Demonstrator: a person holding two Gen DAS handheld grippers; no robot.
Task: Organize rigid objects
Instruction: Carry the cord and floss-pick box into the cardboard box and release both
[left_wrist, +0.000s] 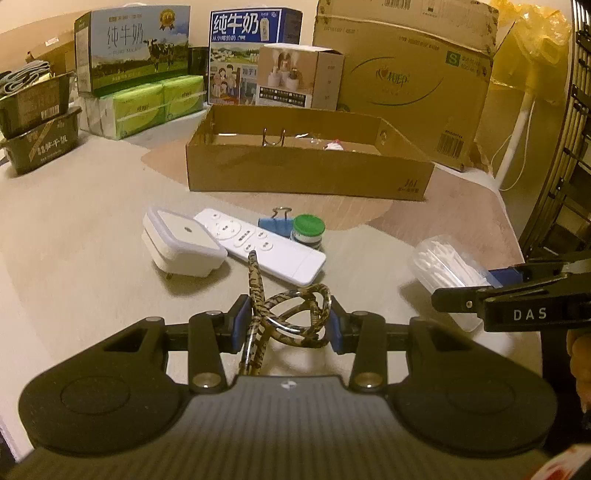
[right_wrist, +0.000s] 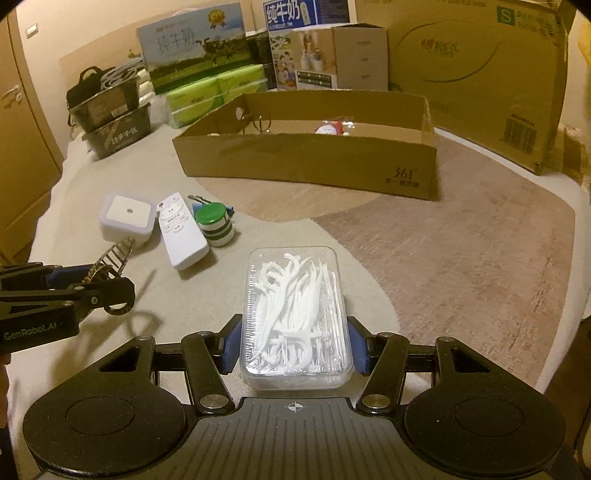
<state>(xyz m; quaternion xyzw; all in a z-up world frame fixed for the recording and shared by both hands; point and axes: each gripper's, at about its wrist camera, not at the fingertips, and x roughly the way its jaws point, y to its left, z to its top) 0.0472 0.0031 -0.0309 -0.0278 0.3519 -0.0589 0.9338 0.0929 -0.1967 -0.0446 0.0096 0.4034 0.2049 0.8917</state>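
Observation:
My left gripper (left_wrist: 284, 319) is shut on leopard-print glasses (left_wrist: 295, 314), folded, held above the mat; they also show in the right wrist view (right_wrist: 110, 258). My right gripper (right_wrist: 293, 343) is shut on a clear box of white floss picks (right_wrist: 295, 314), which shows at the right of the left wrist view (left_wrist: 448, 267). On the mat lie a white square night light (left_wrist: 183, 242), a white remote (left_wrist: 258, 245), a blue binder clip (left_wrist: 275, 225) and a green-capped jar (left_wrist: 308, 230). An open shallow cardboard box (left_wrist: 306, 173) stands behind them and holds a few small items.
Milk cartons (left_wrist: 133, 48), green tissue packs (left_wrist: 155, 103), dark boxes (left_wrist: 37, 125) and a large cardboard carton (left_wrist: 406, 74) line the back. A fan stand (left_wrist: 513, 140) and a dark rack (left_wrist: 569, 147) are on the right. Beige and brown mat covers the floor.

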